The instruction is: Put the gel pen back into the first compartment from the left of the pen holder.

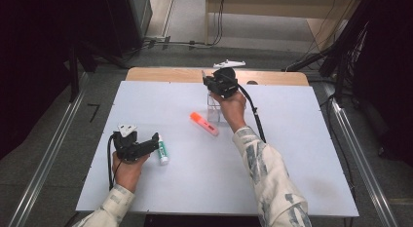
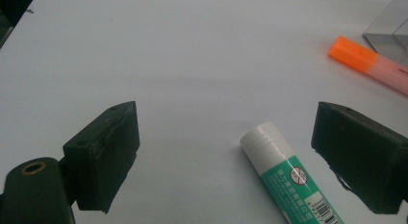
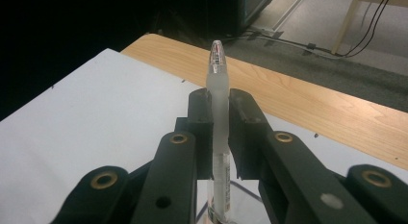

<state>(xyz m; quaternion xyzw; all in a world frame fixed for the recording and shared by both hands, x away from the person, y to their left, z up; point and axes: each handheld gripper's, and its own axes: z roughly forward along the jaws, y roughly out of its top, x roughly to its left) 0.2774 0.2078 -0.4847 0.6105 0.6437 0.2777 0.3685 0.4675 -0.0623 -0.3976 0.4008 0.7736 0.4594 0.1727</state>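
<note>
On the white table [image 1: 302, 154], right tongs [image 3: 220, 113] clamp the upright pen [image 3: 219, 89].

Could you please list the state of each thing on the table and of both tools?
Left tool: open, around nothing.
Right tool: shut on pen.
Pen: upright, clamped.
Glue stick: lying flat, capped.
Highlighter: lying flat, capped.
Clear box: standing below the right tool.

Lab: floor cables [image 1: 185, 42], rails [image 1: 46, 159]
</note>
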